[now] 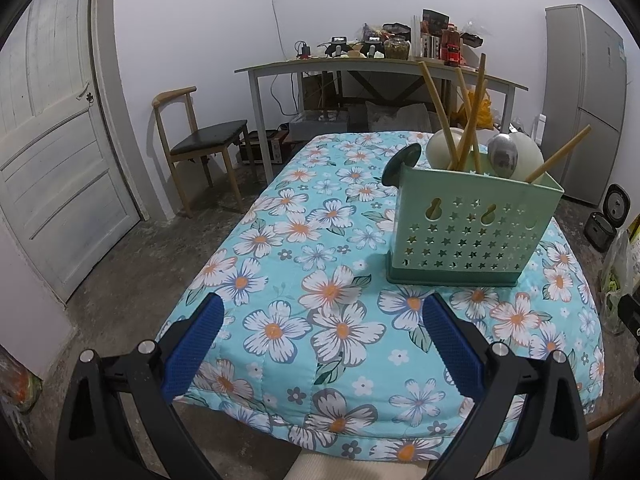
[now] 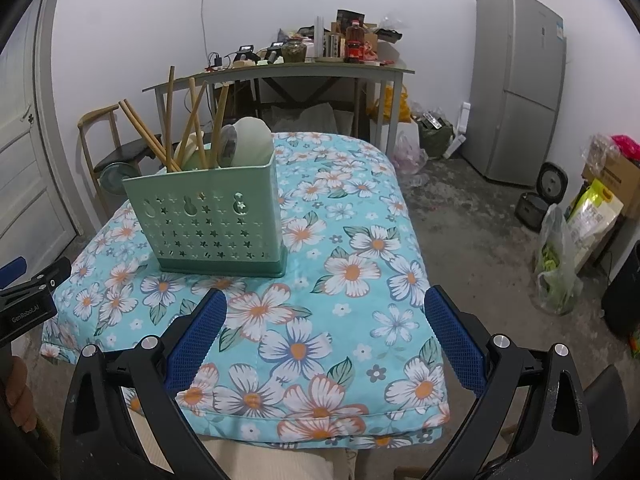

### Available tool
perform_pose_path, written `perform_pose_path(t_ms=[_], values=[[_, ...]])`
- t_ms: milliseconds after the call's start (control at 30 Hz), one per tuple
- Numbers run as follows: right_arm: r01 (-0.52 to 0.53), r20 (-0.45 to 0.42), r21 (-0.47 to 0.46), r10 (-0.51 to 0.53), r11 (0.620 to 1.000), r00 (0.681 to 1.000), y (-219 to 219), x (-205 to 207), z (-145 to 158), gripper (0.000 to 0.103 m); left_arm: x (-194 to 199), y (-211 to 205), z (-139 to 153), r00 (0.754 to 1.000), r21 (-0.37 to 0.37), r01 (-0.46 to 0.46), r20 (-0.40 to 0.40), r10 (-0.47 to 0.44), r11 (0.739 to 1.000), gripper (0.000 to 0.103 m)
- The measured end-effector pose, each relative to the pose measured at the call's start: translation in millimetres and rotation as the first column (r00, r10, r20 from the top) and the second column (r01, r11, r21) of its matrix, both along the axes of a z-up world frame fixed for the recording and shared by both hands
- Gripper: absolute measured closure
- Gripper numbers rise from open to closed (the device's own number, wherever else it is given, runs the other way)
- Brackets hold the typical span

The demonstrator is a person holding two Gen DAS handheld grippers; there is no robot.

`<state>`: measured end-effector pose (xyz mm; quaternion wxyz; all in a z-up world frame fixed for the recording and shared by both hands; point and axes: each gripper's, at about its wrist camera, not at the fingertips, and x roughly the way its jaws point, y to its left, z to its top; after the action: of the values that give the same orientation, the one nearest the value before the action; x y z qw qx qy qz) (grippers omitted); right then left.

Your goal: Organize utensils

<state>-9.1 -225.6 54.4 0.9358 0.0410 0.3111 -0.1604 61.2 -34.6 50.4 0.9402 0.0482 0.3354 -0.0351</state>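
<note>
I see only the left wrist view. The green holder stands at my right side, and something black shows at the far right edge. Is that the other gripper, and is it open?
Observer: Yes. In the right wrist view the right gripper is open, with nothing between its blue pads.
Operator: Is any utensil lying on the cloth right of the holder?
Observer: No. The floral cloth right of the green holder is bare to its edge.
Operator: How many chopsticks lean out on the far side?
Observer: Two chopsticks lean together toward the chair side. Your left gripper is open too.
</note>
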Motion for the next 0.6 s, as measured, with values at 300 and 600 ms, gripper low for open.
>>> perform_pose_path(t_ms=[300,600], values=[[0.001,-0.001,-0.001,-0.001,1.0,1.0,0.1,-0.1,-0.1,0.008,0.1,0.1,-1.0,1.0,0.001,0.001,-0.001,-0.001,1.0,0.006],[0.002,-0.003,-0.001,-0.002,1.0,1.0,2.2,1.1,-0.7,0.008,-0.1,0.2,-1.4,1.0,0.001,0.001,-0.002,-0.001,1.0,0.006]])
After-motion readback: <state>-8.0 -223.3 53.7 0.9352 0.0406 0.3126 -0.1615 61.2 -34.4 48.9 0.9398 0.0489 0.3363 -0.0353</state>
